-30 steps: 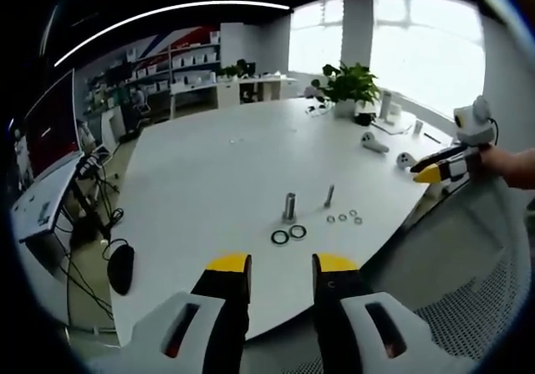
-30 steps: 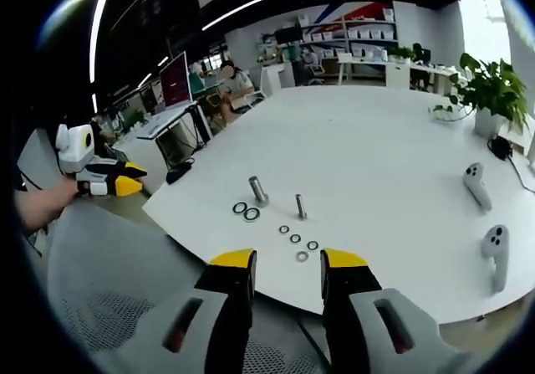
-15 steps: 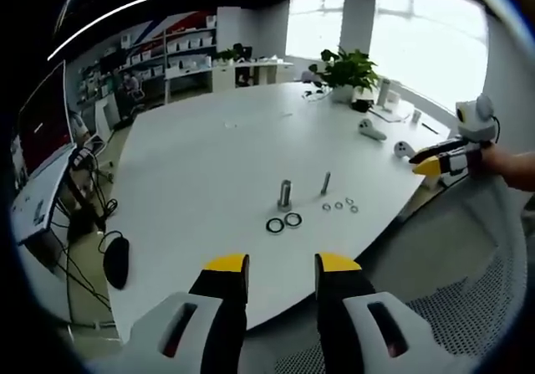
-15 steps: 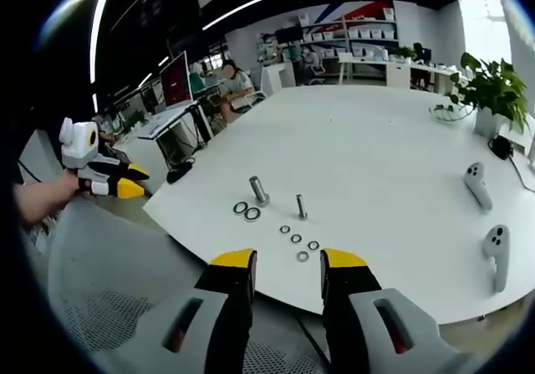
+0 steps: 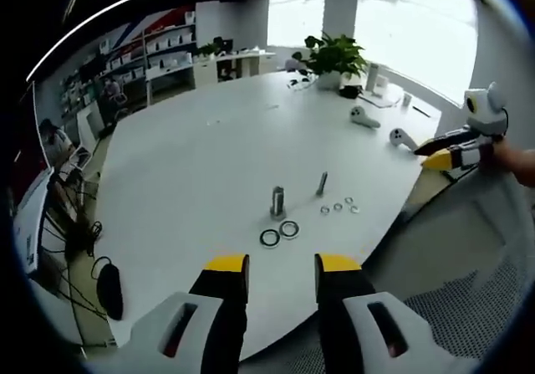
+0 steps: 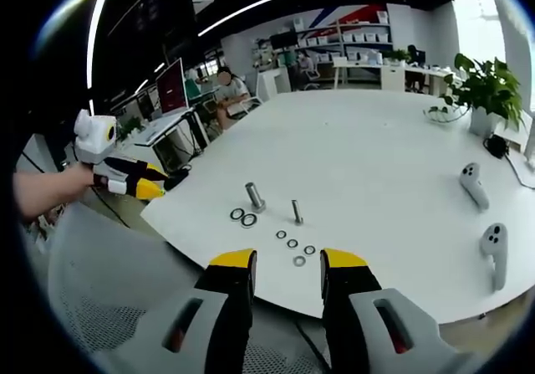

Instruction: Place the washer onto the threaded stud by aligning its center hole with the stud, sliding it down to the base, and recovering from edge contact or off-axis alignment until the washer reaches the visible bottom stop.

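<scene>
On the white table stand a thin threaded stud and a thicker metal post. Two larger dark rings lie in front of the post, and several small washers lie beside the stud. My left gripper is open and empty, short of the table's edge. The right gripper view has the same stud, post, rings and washers. My right gripper is open and empty, near the washers. Each gripper appears in the other's view, the right gripper and the left gripper.
Two white hand controllers lie on the table's right part. A potted plant stands at the far edge. A mesh chair back sits below the grippers. A person's hand holds the left gripper. Desks, monitors and shelves fill the room behind.
The left gripper view has shifted, so the table parts sit lower and nearer. In the right gripper view the left gripper has moved toward the table edge.
</scene>
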`<state>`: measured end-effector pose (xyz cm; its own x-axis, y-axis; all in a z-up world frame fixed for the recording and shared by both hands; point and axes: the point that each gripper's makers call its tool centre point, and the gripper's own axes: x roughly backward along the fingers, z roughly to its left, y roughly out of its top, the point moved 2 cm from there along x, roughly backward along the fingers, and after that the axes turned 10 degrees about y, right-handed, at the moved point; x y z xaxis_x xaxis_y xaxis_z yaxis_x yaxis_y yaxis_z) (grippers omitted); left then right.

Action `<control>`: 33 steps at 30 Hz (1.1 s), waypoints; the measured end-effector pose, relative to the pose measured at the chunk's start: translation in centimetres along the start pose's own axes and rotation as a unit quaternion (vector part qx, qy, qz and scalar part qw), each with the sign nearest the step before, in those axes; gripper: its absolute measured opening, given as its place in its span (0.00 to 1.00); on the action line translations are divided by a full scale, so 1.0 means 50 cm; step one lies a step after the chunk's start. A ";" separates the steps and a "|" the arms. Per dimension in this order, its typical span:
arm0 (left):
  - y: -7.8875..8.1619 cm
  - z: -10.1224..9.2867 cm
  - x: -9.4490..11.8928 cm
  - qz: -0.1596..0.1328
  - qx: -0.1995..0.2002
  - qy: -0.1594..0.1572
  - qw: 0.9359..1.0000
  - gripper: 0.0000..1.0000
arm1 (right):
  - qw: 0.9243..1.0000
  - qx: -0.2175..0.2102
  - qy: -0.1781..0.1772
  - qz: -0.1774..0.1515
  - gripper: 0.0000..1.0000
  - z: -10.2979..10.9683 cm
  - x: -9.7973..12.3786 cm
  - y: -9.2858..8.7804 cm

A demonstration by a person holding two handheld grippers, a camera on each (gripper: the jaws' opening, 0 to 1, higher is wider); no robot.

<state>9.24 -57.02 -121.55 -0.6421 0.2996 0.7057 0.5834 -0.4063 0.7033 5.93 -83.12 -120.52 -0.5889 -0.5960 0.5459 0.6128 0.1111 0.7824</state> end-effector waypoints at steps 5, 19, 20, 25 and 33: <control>-0.007 -0.012 -0.057 0.030 -0.018 -0.014 0.999 0.30 | 1.000 0.000 0.001 0.002 0.33 0.000 0.000 -0.001; -0.028 -0.019 -0.166 0.100 -0.068 -0.032 0.992 0.30 | 1.000 0.000 0.002 0.000 0.33 0.002 0.000 0.000; -0.029 -0.019 -0.171 0.103 -0.074 -0.032 0.991 0.30 | 1.000 0.000 0.002 -0.001 0.33 0.002 -0.001 0.000; -0.048 -0.021 -0.200 0.135 -0.087 -0.038 0.986 0.30 | 1.000 -0.003 -0.001 -0.007 0.32 -0.001 0.001 0.002; -0.059 -0.021 -0.244 0.167 -0.115 -0.046 0.978 0.30 | 1.000 -0.005 -0.002 -0.006 0.32 -0.003 0.001 0.002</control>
<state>14.82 -60.40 -132.32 -0.3817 0.1886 0.9048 0.6195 -0.6743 0.4019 6.01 -83.26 -120.46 -0.5992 -0.5933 0.5376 0.6104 0.0959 0.7862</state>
